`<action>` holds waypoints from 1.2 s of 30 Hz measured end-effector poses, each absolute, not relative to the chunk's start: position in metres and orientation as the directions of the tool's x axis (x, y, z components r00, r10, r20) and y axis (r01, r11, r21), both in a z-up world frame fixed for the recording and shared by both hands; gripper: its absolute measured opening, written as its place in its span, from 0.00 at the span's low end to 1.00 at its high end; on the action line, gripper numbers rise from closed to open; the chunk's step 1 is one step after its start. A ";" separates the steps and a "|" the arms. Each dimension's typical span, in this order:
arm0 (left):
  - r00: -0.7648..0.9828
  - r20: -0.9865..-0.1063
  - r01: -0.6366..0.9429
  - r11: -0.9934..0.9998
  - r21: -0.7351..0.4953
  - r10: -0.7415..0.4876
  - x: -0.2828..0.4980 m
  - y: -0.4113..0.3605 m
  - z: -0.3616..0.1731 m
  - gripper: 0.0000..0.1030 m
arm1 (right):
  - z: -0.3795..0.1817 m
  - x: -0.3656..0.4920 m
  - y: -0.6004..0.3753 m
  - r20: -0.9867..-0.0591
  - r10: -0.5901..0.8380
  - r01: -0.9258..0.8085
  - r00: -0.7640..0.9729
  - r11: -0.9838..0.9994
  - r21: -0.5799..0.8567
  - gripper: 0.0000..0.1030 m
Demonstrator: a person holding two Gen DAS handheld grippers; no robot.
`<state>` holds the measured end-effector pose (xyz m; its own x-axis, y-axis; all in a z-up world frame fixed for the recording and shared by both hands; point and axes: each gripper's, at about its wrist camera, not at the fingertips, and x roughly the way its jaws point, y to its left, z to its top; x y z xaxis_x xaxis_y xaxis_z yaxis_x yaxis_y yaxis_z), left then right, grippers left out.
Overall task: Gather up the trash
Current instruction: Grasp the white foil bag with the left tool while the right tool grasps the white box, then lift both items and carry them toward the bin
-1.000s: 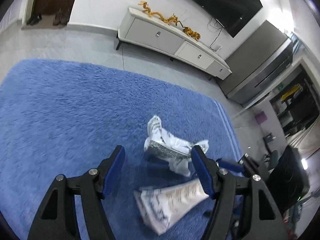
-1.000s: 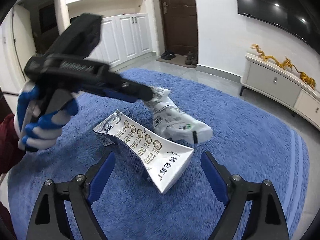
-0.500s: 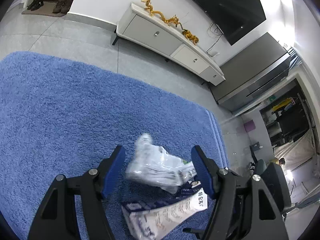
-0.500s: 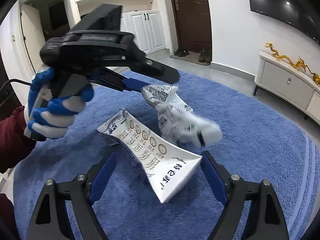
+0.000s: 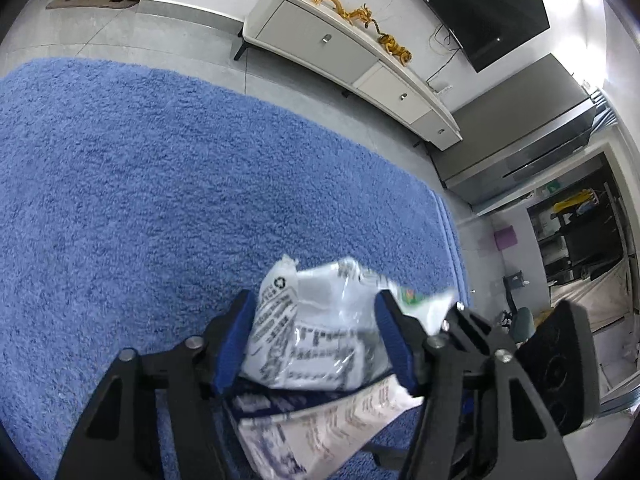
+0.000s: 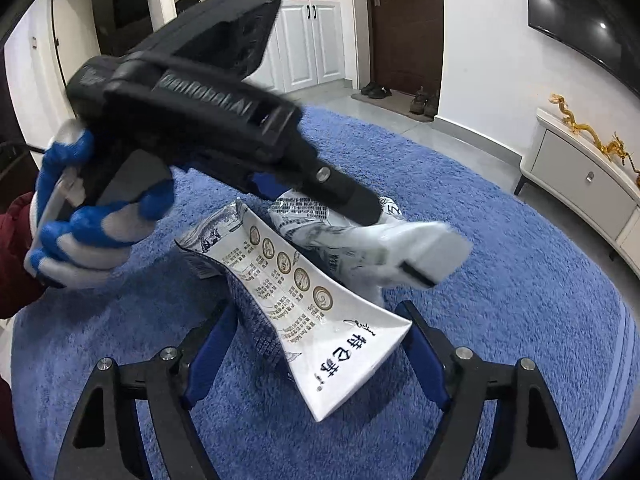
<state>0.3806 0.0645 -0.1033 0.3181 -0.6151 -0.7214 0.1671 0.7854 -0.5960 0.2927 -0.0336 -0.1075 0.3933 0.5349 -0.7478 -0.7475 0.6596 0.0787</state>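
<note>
**Two-wrapper pickup on the rug: both sets of jaws closing**

Rug (image 5: pixel 168 184): blue, deep shag pile, soft under the load. It gives under any downward push, so squeeze from the sides and don't drive the tips into the pile.

Flat packet (image 6: pixel 320 320): long printed foil pouch, stiff and bowed, one end raised off the rug. It sits between the jaws of the right gripper (image 6: pixel 320 352), which are wide apart and closing, pads not yet pressing. My call: take it across the narrow width, mid-body. The glossy film looks slippery, and an end grip would likely let it pivot.

Crumpled wrapper (image 5: pixel 316 336): thin white film, creased and springy, black print. It's between the jaws of the left gripper (image 5: pixel 316 340), closing on it and roughly at contact; the right wrist view shows it lifted over the packet. Can't tell if the grip is firm yet. It will crush, so close fully before lifting.
</note>
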 end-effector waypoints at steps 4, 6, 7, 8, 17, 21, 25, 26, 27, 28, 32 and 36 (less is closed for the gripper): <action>0.315 -0.727 0.168 0.789 -0.591 -0.610 0.368 0.069 -0.108 0.31 | -0.109 0.290 -0.035 -0.749 0.535 -0.746 0.391 0.661 0.082 0.74; 0.311 -0.731 0.159 0.792 -0.590 -0.607 0.364 0.072 -0.111 0.19 | -0.109 0.287 -0.039 -0.750 0.529 -0.737 0.397 0.671 0.082 0.73; 0.310 -0.727 0.158 0.787 -0.597 -0.613 0.362 0.074 -0.112 0.14 | -0.108 0.283 -0.041 -0.750 0.526 -0.732 0.401 0.676 0.083 0.73; 0.317 -0.719 0.154 0.782 -0.604 -0.618 0.360 0.076 -0.112 0.13 | -0.107 0.282 -0.044 -0.749 0.524 -0.724 0.406 0.684 0.086 0.73; 0.436 -0.691 0.187 0.809 -0.558 -0.577 0.311 0.085 -0.084 0.09 | -0.104 0.229 -0.090 -0.739 0.514 -0.616 0.437 0.769 0.171 0.73; 0.510 -0.692 0.224 0.856 -0.466 -0.511 0.273 0.079 -0.061 0.09 | -0.100 0.197 -0.115 -0.721 0.516 -0.550 0.462 0.804 0.223 0.72; 0.569 -0.702 0.233 0.903 -0.362 -0.428 0.233 0.067 -0.046 0.09 | -0.093 0.166 -0.142 -0.701 0.509 -0.477 0.499 0.837 0.268 0.72; 0.588 -0.703 0.233 0.917 -0.325 -0.399 0.222 0.061 -0.043 0.09 | -0.092 0.158 -0.149 -0.698 0.503 -0.458 0.510 0.846 0.275 0.72; 0.601 -0.704 0.232 0.926 -0.299 -0.378 0.214 0.057 -0.040 0.09 | -0.091 0.149 -0.155 -0.695 0.496 -0.436 0.521 0.854 0.283 0.72; 0.610 -0.705 0.231 0.932 -0.279 -0.362 0.205 0.052 -0.038 0.09 | -0.089 0.140 -0.160 -0.692 0.494 -0.421 0.527 0.859 0.292 0.72; 0.656 -0.695 0.231 0.955 -0.186 -0.294 0.165 0.034 -0.030 0.08 | -0.083 0.116 -0.177 -0.680 0.480 -0.365 0.554 0.875 0.319 0.72; 0.673 -0.691 0.238 0.961 -0.138 -0.265 0.135 0.025 -0.028 0.08 | -0.079 0.095 -0.189 -0.667 0.472 -0.321 0.576 0.881 0.346 0.72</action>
